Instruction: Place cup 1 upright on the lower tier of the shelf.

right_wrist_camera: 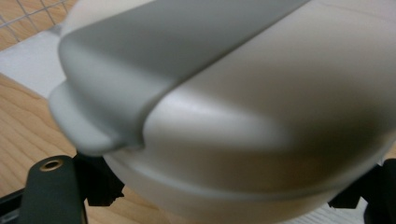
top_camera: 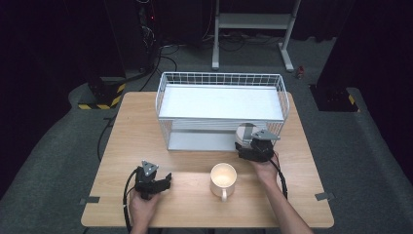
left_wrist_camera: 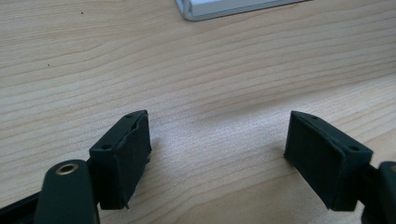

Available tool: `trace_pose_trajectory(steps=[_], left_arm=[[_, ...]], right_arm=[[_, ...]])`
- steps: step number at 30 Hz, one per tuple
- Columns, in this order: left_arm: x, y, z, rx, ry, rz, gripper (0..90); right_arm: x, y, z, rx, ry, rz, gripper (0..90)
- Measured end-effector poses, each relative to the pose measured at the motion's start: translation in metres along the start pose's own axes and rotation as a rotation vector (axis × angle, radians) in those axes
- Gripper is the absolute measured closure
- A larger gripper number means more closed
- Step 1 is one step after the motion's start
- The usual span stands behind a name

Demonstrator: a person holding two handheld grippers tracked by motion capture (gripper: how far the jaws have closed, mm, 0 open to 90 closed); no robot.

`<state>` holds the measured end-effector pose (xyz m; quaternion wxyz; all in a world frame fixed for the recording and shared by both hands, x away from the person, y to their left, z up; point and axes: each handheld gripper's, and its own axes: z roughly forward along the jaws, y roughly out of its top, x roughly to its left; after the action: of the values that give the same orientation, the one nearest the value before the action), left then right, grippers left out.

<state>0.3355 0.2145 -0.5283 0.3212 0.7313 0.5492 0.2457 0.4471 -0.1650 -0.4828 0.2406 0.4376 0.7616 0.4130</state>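
Two grippers are on my screens, one in each hand of the person at the wooden table (top_camera: 146, 112). My right gripper (top_camera: 249, 144) holds a round white container with a grey band (right_wrist_camera: 243, 107) across its top; in the right gripper view the container sits between the two black jaws and nearly fills the space between them, so the jaws stand wide but they are closed on it. In the high view I see the container (top_camera: 244, 133) just at the front right corner of the white wire basket (top_camera: 221, 78), at the opening of its lower shelf, with the gripper behind it toward the person. My left gripper (top_camera: 163, 183) rests low near the front left part of the table, well apart from the container. Its jaws are parted with only bare wood between them. One cream mug (top_camera: 223, 179) stands upright between the two hands, its handle pointing to the table's front edge.
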Motion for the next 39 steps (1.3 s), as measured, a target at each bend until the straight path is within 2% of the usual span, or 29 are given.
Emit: trace_pose_trajectory(steps=[3, 4, 7, 17, 27, 39], left_arm=[[0.000, 0.000, 0.000, -0.002, -0.001, 0.000, 22.6], [0.000, 0.000, 0.000, -0.002, -0.001, 0.001, 22.7], [0.000, 0.000, 0.000, -0.002, -0.001, 0.001, 22.8], [0.000, 0.000, 0.001, -0.006, 0.001, -0.005, 22.8], [0.000, 0.000, 0.001, -0.005, 0.001, -0.004, 22.8], [0.000, 0.000, 0.001, -0.005, 0.002, -0.003, 22.8]], right_arm=[[0.000, 0.003, 0.003, 0.012, -0.006, 0.015, 18.5], [-0.001, 0.004, 0.004, 0.009, -0.005, 0.001, 18.5], [-0.002, 0.006, 0.006, 0.017, -0.007, -0.001, 18.5], [-0.006, 0.005, 0.011, -0.011, -0.017, 0.001, 18.5], [-0.006, 0.005, 0.011, -0.010, -0.014, 0.011, 18.2], [-0.009, 0.006, 0.007, -0.013, -0.010, 0.026, 13.4]])
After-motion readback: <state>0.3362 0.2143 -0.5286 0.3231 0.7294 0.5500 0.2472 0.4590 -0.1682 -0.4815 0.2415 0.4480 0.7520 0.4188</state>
